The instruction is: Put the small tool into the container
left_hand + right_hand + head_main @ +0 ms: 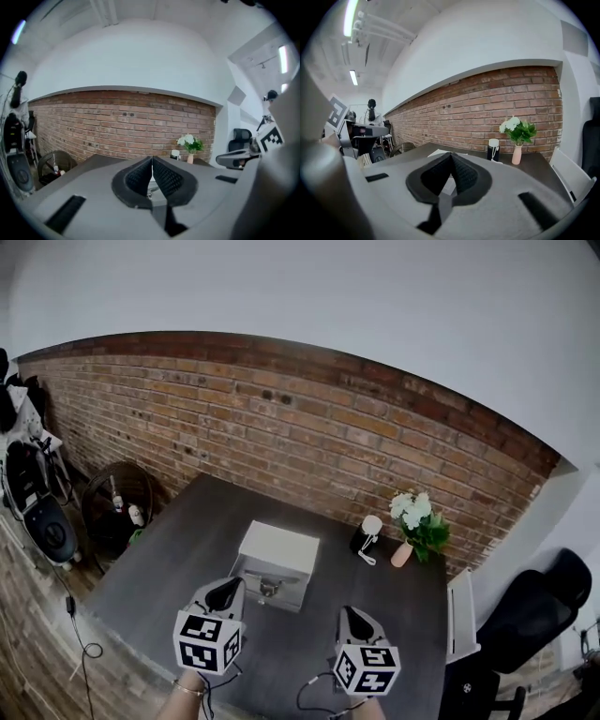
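With the left gripper [225,594] and right gripper [357,622] both pressed tip to tip on nothing, we should spread one before descending to the white rectangular box [279,551] ahead.

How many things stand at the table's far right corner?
2: a black bottle with a white cap, and a pink vase of white flowers just right of it. None seems hidden.

The right gripper [451,155] has its jaws closed together with nothing between them. Beyond them a white box [437,152] sits on the dark table [536,164]. Far right, a black bottle [493,150] stands beside a pink vase [516,155] against the brick wall [487,105].
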The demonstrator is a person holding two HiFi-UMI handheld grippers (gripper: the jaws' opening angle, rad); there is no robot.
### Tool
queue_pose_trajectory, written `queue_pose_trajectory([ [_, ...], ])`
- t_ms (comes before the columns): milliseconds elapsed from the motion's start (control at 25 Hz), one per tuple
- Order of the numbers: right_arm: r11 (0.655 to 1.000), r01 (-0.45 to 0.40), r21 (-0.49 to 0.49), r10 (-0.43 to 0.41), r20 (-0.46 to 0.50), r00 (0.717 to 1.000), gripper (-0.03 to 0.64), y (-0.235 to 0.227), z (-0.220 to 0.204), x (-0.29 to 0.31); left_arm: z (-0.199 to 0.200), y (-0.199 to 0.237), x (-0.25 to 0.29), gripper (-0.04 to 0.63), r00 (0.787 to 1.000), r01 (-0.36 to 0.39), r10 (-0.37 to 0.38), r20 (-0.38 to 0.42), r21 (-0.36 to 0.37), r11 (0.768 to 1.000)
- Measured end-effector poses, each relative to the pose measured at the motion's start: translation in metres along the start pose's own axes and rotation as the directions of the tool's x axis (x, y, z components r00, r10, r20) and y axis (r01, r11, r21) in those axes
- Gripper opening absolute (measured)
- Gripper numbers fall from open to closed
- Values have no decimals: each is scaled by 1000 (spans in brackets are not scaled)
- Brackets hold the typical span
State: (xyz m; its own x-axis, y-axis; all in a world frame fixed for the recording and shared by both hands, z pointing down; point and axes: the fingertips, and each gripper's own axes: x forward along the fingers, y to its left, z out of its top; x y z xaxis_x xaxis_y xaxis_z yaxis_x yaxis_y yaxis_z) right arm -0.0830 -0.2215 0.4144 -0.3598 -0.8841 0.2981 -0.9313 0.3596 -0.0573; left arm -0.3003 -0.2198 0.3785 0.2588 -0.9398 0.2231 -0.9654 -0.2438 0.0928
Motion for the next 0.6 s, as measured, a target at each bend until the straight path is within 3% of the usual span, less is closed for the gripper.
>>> queue_pose_trajectory([
  [200,999,-4,-46,6,32,999,2,7,18,-11,0,6,-13,5,996,-69,74,46,-98,993],
  [600,999,-10,-51,13,50,999,2,8,26,-16,4,0,-16,5,996,-46,54,72,-110,993],
])
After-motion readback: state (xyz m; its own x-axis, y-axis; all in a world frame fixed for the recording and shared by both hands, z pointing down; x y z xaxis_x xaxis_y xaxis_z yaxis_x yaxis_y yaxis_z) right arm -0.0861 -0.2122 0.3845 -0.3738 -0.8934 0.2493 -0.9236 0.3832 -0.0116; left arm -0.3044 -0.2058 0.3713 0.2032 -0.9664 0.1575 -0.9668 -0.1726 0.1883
